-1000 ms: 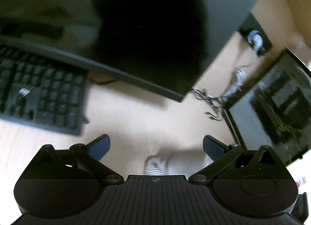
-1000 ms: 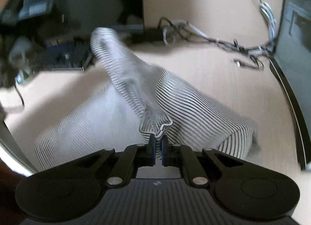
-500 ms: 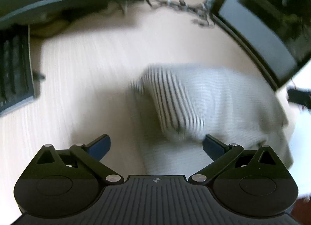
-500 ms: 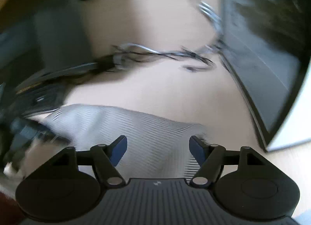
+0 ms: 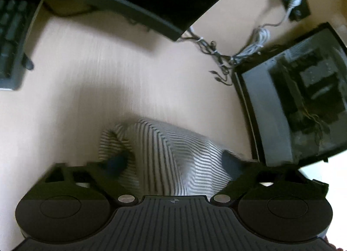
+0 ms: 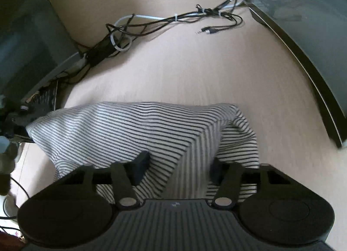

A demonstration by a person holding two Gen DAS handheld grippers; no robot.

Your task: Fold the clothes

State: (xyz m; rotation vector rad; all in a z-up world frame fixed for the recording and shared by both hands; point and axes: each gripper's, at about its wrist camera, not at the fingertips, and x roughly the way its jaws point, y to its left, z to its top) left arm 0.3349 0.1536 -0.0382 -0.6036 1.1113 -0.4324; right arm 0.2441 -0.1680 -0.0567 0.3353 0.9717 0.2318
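We judge black-and-white striped knit garment soft, light, floppy; pinch raised fold. Left hand-held gripper, right hand-held gripper: jaws just closing around cloth, apart, not yet pinching.

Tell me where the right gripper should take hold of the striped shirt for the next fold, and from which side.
Probably the raised diagonal crease of the striped shirt, straight ahead of the right gripper. Come down from above with the jaws straddling it: the fold stands proud of the flat cloth, so the pads can pinch it. The jaws have just been closing around it, not yet pressing. The loose right flap looks floppier.
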